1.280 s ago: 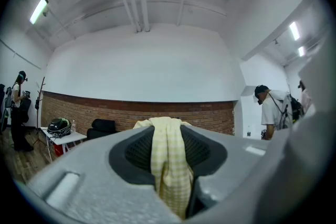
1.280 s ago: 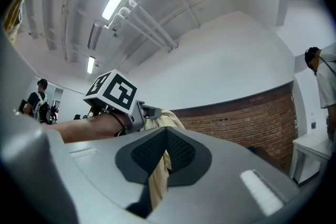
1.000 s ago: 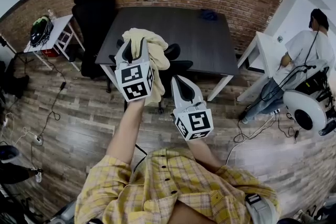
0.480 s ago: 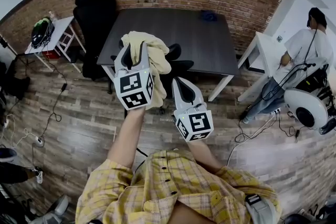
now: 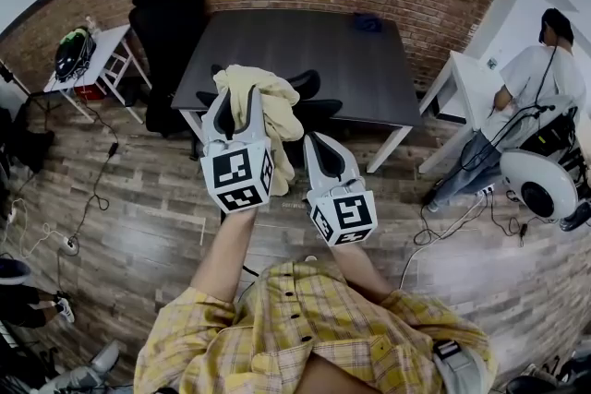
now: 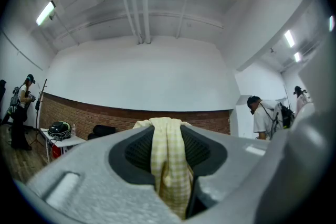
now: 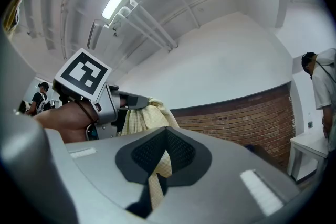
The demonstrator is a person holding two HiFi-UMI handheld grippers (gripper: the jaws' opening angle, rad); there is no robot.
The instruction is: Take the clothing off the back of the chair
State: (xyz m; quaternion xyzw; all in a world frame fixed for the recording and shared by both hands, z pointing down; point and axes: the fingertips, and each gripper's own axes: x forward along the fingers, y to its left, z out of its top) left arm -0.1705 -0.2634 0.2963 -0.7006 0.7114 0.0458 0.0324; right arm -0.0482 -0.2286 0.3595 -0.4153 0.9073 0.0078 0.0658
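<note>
A pale yellow checked garment hangs bunched in the air in front of the black office chair, lifted clear of its back. My left gripper is shut on the top of the bundle; in the left gripper view the cloth runs down between the jaws of the left gripper. My right gripper sits lower and to the right. Its own view shows the right gripper shut on a narrow strip of the garment, with the left gripper beside it.
A dark table stands behind the chair against a brick wall. A second black chair and a white side table are at the left. At the right are a white desk, a person and floor cables.
My left gripper has drawn the garment toward me and slightly right, away from the chair back. The right gripper has stayed where it was.
</note>
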